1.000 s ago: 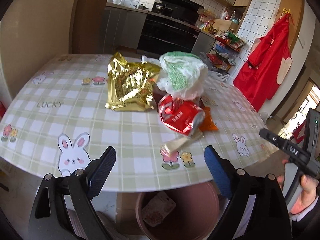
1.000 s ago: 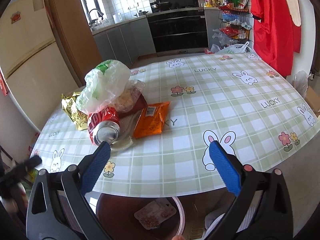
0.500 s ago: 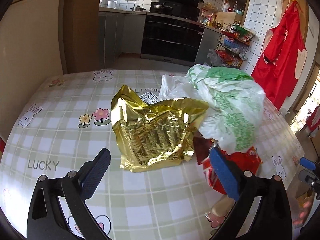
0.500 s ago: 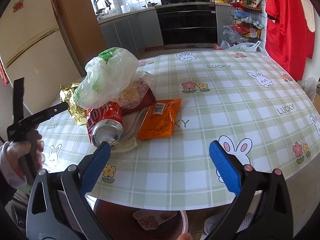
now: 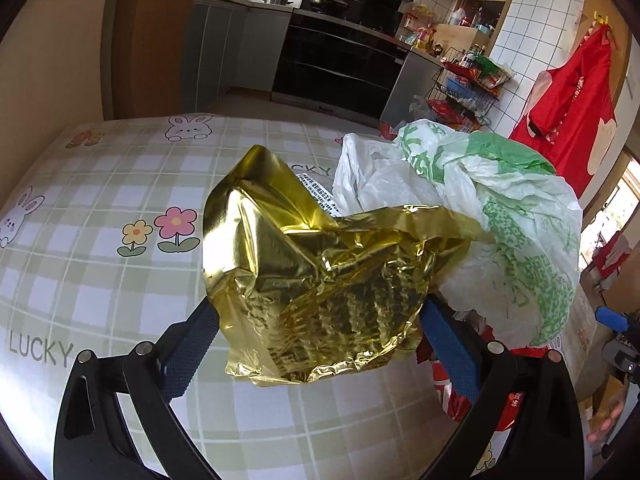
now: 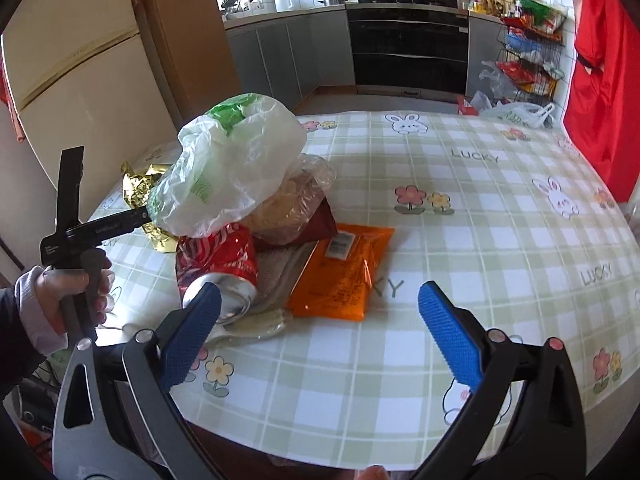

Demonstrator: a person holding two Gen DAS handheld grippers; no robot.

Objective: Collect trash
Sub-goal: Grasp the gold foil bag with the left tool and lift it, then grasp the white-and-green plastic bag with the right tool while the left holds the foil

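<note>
Item: heap of trash on a round table (image 6: 460, 240) under a green check cloth printed with rabbits and flowers.

Gold foil bag (image 5: 320, 280): crumpled, lying at the left end of the heap, its open mouth turned up. The left gripper (image 5: 320, 336) has come in over it; the jaws, just narrowed a little from full width, stand wide either side of the bag's near end. The foil bulges over both blue pads (image 5: 452, 348), so whether they press it cannot be told; nothing is lifted.

White and green plastic bag (image 6: 232, 168): puffed up, resting on top of the heap and against the foil bag.

Crushed red drink can (image 6: 220, 260), clear bag of brownish food (image 6: 292, 204), orange packet (image 6: 344, 272): near side of the heap, packet flat on the cloth.

Right gripper (image 6: 320, 336): jaws spread wide, empty, held low over the table's near edge, the can just beyond its left pad.

Risks, as judged: slick foil may fold and slip from a shallow pinch; lifting it may drag the plastic bag off, or set the can rolling off the near edge.
</note>
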